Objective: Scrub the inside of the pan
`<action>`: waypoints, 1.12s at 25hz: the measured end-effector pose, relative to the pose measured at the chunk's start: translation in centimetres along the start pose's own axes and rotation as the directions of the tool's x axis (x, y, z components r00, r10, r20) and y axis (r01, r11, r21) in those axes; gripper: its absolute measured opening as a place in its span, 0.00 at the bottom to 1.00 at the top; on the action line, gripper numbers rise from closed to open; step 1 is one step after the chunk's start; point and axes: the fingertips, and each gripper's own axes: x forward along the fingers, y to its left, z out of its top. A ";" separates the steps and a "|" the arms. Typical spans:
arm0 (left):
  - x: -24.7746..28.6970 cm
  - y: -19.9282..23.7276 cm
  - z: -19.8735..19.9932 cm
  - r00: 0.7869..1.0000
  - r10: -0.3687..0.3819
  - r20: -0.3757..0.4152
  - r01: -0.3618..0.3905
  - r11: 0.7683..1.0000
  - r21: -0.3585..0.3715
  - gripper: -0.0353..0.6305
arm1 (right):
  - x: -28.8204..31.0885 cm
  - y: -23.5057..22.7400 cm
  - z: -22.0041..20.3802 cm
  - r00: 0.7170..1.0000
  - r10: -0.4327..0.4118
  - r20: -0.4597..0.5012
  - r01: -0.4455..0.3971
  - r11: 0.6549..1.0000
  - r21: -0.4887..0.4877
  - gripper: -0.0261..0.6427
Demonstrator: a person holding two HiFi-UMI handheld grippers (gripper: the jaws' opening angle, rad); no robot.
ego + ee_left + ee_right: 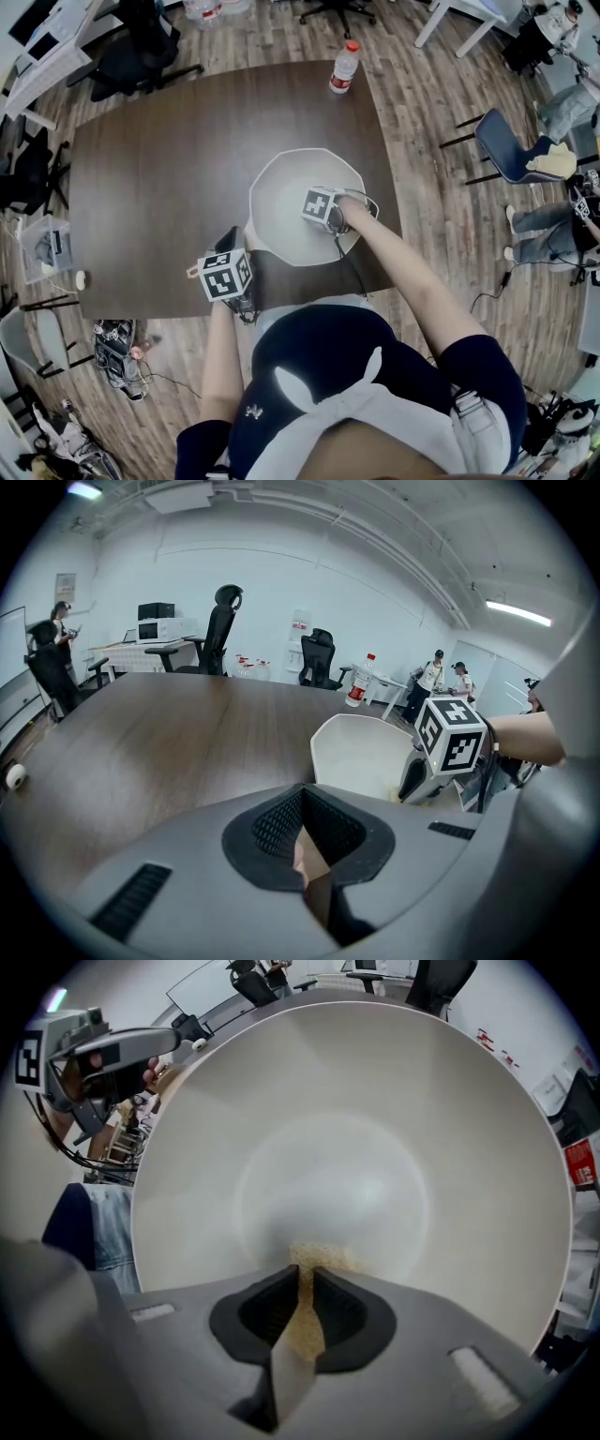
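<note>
**Pan braced, pad down inside**

Nearest, the left gripper is clenched on what seems the pan's handle. The right gripper pinches a soft tan scrub pad against the white pan on the desk. The pan looks stiff, slick and probably light; brace it at the handle.

Person wears a navy short-sleeved top with a white print and a pale grey cloth below it. The left gripper and right gripper have matte grey plastic shells and black ribbed pads. Each carries a white cube with black square markers. A thin black cable runs off the right one.
</note>
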 end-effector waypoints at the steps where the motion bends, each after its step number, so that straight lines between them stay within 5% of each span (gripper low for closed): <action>1: 0.0 0.0 0.0 1.000 0.000 0.000 0.000 1.000 0.000 0.06 | -0.1 0.6 0.1 1.000 0.021 0.007 -0.021 1.000 -0.007 0.11; 8: 0.1 0.0 0.1 1.000 -0.001 -0.003 0.001 1.000 0.001 0.06 | 0.6 5.0 1.8 0.971 0.202 0.128 -0.186 0.975 -0.122 0.11; 19: 0.2 0.1 0.2 1.000 0.001 0.003 -0.001 1.000 -0.002 0.06 | 0.5 6.9 4.7 0.962 0.162 0.219 -0.118 0.973 -0.201 0.11; 28: 0.3 0.2 0.3 1.000 0.002 0.007 -0.002 1.000 -0.006 0.06 | 0.2 7.0 7.7 0.922 0.138 0.362 -0.071 0.979 -0.192 0.11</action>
